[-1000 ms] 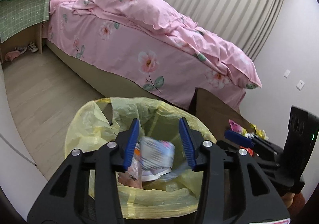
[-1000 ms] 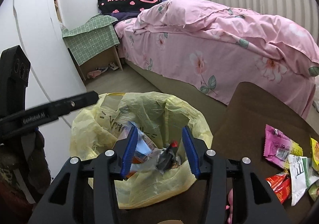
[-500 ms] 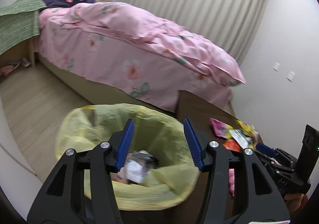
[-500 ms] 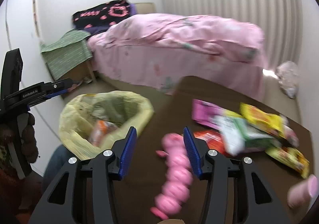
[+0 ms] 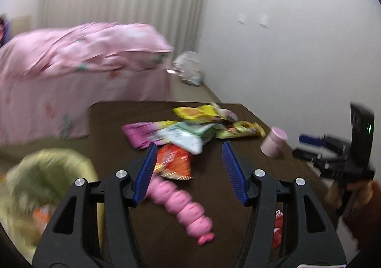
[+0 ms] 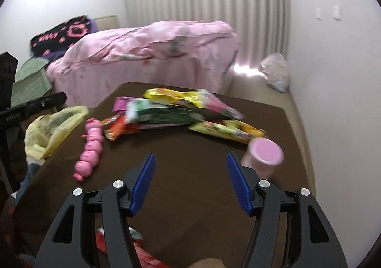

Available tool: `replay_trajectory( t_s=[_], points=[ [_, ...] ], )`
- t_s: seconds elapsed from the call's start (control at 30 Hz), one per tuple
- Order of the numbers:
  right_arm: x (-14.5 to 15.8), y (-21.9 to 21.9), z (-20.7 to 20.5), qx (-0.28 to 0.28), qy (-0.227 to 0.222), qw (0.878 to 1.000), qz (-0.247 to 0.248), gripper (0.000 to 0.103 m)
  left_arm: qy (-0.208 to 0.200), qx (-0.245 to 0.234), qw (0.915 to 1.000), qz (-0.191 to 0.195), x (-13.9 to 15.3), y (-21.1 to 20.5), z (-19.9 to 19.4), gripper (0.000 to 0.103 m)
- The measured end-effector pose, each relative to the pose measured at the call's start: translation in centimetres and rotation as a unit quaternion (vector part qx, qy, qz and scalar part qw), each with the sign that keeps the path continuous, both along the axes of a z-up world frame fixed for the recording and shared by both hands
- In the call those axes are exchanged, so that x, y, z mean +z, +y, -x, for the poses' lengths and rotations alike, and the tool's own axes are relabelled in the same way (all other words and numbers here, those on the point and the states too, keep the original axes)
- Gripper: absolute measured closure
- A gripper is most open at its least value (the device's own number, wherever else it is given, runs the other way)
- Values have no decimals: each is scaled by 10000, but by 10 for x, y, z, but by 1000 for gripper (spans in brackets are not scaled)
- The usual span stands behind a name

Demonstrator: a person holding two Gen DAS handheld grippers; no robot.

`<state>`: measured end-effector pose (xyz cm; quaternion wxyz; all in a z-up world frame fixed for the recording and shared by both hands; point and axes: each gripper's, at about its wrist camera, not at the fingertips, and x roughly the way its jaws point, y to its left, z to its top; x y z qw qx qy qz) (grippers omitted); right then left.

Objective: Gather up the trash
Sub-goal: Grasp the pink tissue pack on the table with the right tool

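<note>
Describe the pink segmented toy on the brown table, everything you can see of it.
The pink segmented toy is a row of rounded, glossy, plastic-looking bulbs like a caterpillar, with small nubs at its ends. It lies flat on the brown table near the edge beside the yellow trash bag. Its far end sits close to the orange snack wrapper; contact is unclear. No gripper touches it.

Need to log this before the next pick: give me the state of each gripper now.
Left gripper: fingers opening, holding nothing.
Right gripper: fingers opening wide, holding nothing.
</note>
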<state>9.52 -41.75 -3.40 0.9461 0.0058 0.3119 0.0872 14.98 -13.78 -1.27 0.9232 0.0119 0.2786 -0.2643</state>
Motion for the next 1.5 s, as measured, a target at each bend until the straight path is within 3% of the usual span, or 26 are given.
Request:
replay_trajectory(
  t_s=[0.1, 0.2, 0.4, 0.5, 0.6, 0.73, 0.8, 0.87, 0.9, 0.97, 1.23, 1.5],
  points=[
    [-5, -11, -9, -90, 49, 9999, 39, 45, 128, -205, 9996, -153, -10, -33, -14, 49],
    [-5, -7, -29, 23, 7, 9999, 127, 45, 333, -110, 9993, -142, -19, -47, -23, 49],
    [8, 21, -103, -59, -270, 9993, 241, 45, 777, 174, 9968, 98, -30, -29, -27, 49],
    [11, 30, -145, -239, -263, 9993, 99, 45, 760, 311, 9965, 181, -28, -16, -24, 49],
    [0, 40, -193, -188, 77, 9998, -2, 45, 740, 418, 9959, 313, -25, 0, -21, 49],
    [-29, 51, -233, -137, 708, 9964, 446, 53, 702, 563, 9954, 326, -24, 22, -17, 49],
    [-43, 47, -239, -154, 1059, 9937, 325, 69, 761, 611, 9943, 428, -25, 34, -16, 49],
    [-46, 41, -233, -141, 1066, 9942, 39, 78, 807, 668, 9929, 565, -26, 43, -14, 49],
    [-45, 41, -226, -145, 1050, 9944, 38, 87, 848, 721, 9915, 676, -28, 49, -14, 49],
    [-37, 46, -210, -39, 917, 9957, 122, 95, 898, 768, 9897, 808, -30, 55, -13, 49],
    [-4, 67, -102, 754, 366, 9957, 404, 96, 1030, 735, 9890, 771, -38, 51, -6, 49],
    [-20, 57, -19, 1114, 466, 9916, 471, 96, 958, 439, 9930, 534, -31, 21, 8, 49]
  ],
)
